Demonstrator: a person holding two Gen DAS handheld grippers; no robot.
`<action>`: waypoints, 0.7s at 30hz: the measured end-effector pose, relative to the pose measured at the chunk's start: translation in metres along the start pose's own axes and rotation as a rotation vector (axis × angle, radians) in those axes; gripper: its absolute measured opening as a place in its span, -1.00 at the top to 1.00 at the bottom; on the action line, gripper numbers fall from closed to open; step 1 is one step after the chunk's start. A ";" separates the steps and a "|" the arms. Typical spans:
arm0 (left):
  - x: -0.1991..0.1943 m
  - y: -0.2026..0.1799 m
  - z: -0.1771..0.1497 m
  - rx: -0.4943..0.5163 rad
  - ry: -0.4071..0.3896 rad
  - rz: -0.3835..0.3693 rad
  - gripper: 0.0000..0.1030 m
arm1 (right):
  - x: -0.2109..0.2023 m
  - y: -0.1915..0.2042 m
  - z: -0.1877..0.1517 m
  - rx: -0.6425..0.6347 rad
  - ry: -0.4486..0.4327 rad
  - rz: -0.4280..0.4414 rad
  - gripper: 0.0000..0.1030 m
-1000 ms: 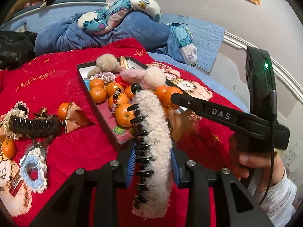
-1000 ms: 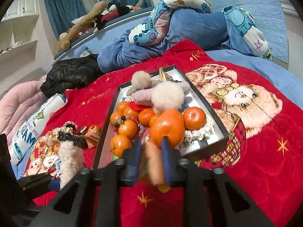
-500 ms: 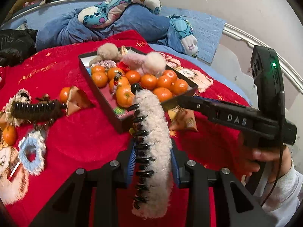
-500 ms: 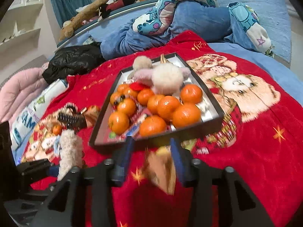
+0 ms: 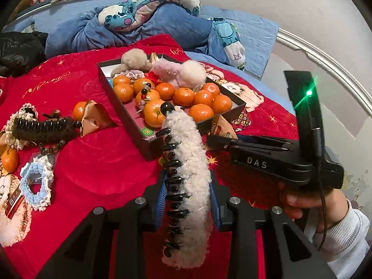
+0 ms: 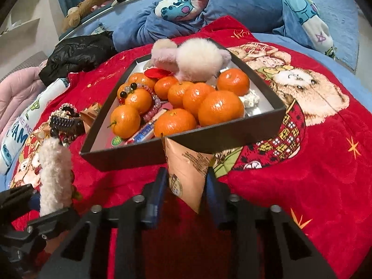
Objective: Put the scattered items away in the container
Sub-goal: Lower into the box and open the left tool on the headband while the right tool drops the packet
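Note:
A dark shallow box on the red blanket holds several mandarins, fluffy hair clips and a bead bracelet. My left gripper is shut on a white fluffy hair claw clip, held upright just in front of the box's near corner; the clip also shows in the right wrist view. My right gripper is shut on a tan paper packet, just in front of the box's near wall. It also shows in the left wrist view.
Left of the box lie a brown claw clip, a tan packet with a mandarin, a blue scrunchie and another mandarin. Blue bedding and a plush pillow lie behind. A black jacket is at far left.
The right gripper has pulled back from over the box and now grips the tan packet in front of it; a mandarin it carried now lies in the box. The left gripper kept its clip.

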State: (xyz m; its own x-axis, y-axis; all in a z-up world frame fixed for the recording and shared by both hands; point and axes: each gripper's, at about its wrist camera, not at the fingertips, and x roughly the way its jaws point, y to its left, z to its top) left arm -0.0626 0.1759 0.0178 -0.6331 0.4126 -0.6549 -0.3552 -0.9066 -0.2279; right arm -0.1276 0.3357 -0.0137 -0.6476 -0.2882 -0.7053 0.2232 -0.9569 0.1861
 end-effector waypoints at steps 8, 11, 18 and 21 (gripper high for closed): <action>-0.001 -0.005 0.004 0.012 -0.008 -0.012 0.35 | -0.027 0.001 0.008 0.032 -0.083 0.039 0.49; 0.000 -0.008 0.007 0.015 -0.007 -0.018 0.35 | -0.034 -0.002 0.013 0.061 -0.104 0.057 0.49; 0.000 -0.013 0.040 0.007 -0.035 -0.035 0.35 | -0.040 -0.011 0.044 0.137 -0.188 0.109 0.48; 0.009 -0.010 0.058 -0.003 -0.032 -0.018 0.35 | -0.028 -0.017 0.060 0.165 -0.187 0.115 0.48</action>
State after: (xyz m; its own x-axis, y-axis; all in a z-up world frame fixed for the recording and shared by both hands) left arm -0.1045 0.1934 0.0556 -0.6483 0.4315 -0.6273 -0.3644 -0.8993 -0.2420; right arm -0.1569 0.3583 0.0441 -0.7518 -0.3822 -0.5373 0.1911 -0.9062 0.3772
